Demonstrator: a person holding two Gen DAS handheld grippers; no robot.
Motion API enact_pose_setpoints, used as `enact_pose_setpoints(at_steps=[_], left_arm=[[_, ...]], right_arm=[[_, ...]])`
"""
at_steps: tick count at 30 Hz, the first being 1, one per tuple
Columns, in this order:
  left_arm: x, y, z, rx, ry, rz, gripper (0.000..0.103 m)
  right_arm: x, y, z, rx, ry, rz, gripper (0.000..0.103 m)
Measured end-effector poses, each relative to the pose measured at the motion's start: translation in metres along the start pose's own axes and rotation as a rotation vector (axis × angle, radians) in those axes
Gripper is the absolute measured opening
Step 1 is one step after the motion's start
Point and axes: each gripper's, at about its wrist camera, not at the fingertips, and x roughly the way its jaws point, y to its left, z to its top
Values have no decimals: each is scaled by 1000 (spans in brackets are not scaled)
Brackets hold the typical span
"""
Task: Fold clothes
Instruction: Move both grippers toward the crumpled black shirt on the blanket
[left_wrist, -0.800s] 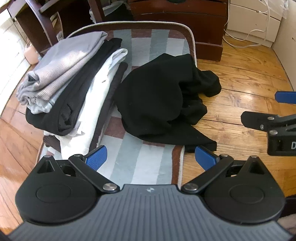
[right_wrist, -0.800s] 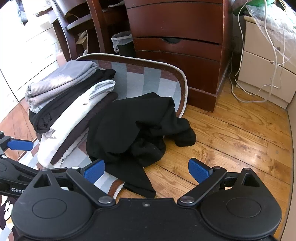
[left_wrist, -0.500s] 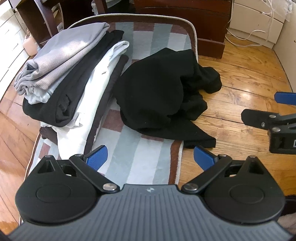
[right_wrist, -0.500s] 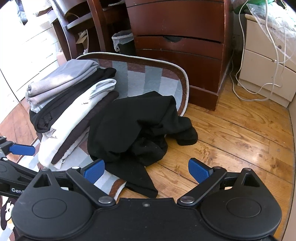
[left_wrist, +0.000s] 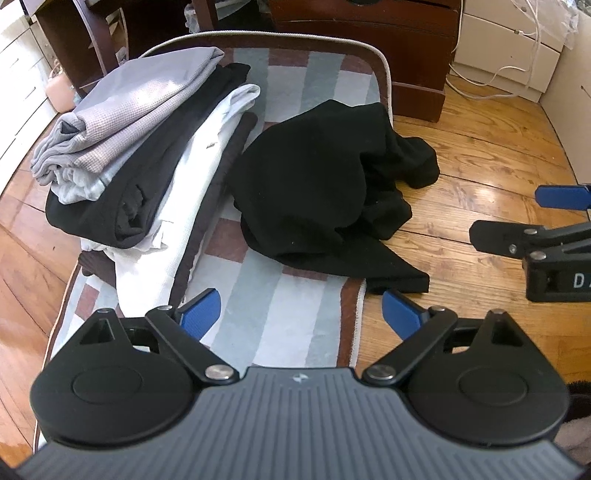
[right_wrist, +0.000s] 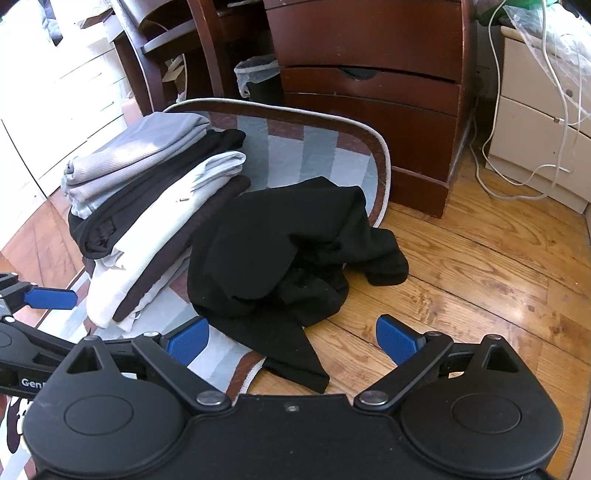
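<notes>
1 black garment (left_wrist: 325, 184) (crumpled), tail toward camera

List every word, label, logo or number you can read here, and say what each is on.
"D", then a letter cut off by the frame edge: white print on the right gripper body, left wrist view.
"Gen", cut off behind the near gripper: white print on the left gripper body, right wrist view.
Small pale emblem, no letters: left gripper housing, left wrist view.
Tiny tag on the white garment: too small to read.
</notes>
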Motion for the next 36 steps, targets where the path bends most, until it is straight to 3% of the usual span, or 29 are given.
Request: enact_pose_setpoints(at_steps=[15,23,36], left_arm=[[-1,3,-3,-17,6,-20,95],[-1,4,-3,-27,2,-17,95],[5,6,-2,-37,17,-5,95]], right_arm=[[2,6,0,-29,3,8,99],[-6,14,9,-26,-53,35,99],[-1,11,9,-31,-40,34,99]])
